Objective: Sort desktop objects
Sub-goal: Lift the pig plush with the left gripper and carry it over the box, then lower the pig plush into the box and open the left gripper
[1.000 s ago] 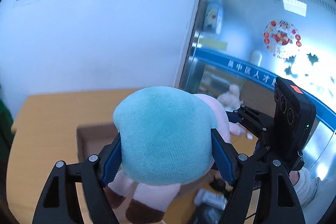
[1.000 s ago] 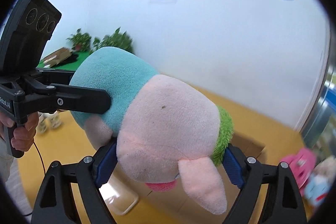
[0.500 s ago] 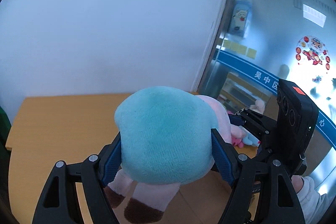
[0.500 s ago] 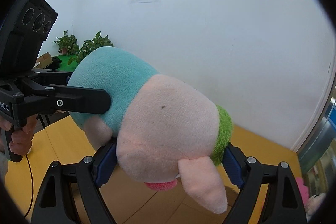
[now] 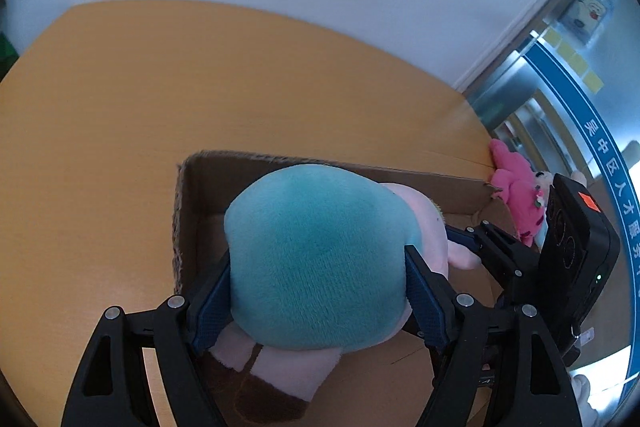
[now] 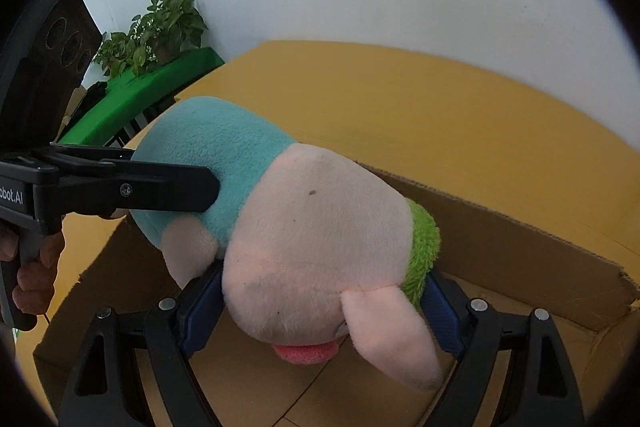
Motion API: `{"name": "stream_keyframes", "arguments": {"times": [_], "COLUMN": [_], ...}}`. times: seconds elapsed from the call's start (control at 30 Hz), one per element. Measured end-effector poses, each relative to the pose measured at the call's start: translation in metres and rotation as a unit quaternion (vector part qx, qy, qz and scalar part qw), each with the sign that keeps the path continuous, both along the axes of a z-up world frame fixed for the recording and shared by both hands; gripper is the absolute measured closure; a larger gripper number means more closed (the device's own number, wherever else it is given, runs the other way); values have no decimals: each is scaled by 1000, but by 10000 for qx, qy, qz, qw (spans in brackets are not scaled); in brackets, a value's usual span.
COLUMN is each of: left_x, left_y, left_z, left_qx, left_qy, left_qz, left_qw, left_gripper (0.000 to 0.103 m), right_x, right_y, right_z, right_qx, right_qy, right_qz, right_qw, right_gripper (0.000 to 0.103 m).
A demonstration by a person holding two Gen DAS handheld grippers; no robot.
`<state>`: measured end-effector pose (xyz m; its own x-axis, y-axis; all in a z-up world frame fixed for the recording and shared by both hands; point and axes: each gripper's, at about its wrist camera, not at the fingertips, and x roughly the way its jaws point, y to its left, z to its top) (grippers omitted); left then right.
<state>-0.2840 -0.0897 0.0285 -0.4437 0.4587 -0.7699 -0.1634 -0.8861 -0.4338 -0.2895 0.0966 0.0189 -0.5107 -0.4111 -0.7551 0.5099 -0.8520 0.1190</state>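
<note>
**Item: plush pig (image 5: 316, 259), carried two-handed.** It fills the centre of both views, hanging over the open box (image 5: 188, 195) with its feet at the lower left of the left view and its snout and ear at the bottom of the right view. It is not yet resting on the box floor.

**Left gripper (image 5: 318, 291).** Fingers are spread wide around the teal body, pads (image 5: 212, 299) touching the plush on both flanks. The jaws are opening, with the body between them.

**Right gripper (image 6: 320, 307).** Fingers are spread wide and pinching the pink head, one pad at the cheek, the other under the green collar.

**Box.** It sits on the table (image 5: 100, 115); its far wall runs across the middle of both views.

**Also present.** A pink toy (image 5: 516, 187) lies at the right edge of the left view, outside the box beyond its corner.

**Risks for you:**
- With the left jaws easing while the right ones grip, the body may drop and swing from the head, twisting the pig out of your right pads.
- The plush is soft and rounded; a pad can slide off rather than hold.
- The dangling feet look close to the near wall; they may catch on it and leave the pig draped over the edge.
- A finger knocking a wall could shove the light cardboard across the table.
</note>
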Motion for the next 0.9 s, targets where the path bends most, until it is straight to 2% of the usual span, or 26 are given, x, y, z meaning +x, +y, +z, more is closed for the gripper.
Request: {"name": "stream_keyframes", "arguments": {"times": [0.03, 0.13, 0.27, 0.33, 0.43, 0.53, 0.63, 0.73, 0.9], "left_x": [-1, 6, 14, 21, 41, 57, 59, 66, 96], "left_y": [-4, -4, -16, -21, -41, -50, -43, -32, -22], "left_z": [-8, -6, 1, 10, 28, 40, 38, 35, 50], "left_qx": [17, -276, -239, -379, -243, -517, -822, -923, -1053], "left_qy": [-143, -73, -64, 85, 401, 595, 503, 434, 869], "left_qz": [131, 228, 323, 435, 403, 416, 434, 482, 480], "left_qw": [9998, 9993, 9992, 9983, 9981, 9960, 9944, 9936, 9895], "left_gripper": [23, 21, 20, 19, 18, 18, 18, 18, 18], "right_x": [-3, -13, -13, -4, 1, -4, -2, -7, 5], "right_y": [-4, -17, -30, -21, -12, -13, -7, -20, -3], "right_z": [-5, -9, 3, 5, 5, 3, 0, -2, 27], "right_qx": [34, 77, -62, -166, -243, -188, -230, -158, -244], "right_qy": [-30, -1, 243, 363, 405, 343, 280, 216, 395], "right_qz": [-1, -21, 33, 63, 60, 75, 33, -38, -237], "right_qw": [10000, 10000, 9997, 9992, 9989, 9992, 9993, 9996, 9986], "right_gripper": [16, 16, 14, 14, 14, 14, 9, 9, 9]}}
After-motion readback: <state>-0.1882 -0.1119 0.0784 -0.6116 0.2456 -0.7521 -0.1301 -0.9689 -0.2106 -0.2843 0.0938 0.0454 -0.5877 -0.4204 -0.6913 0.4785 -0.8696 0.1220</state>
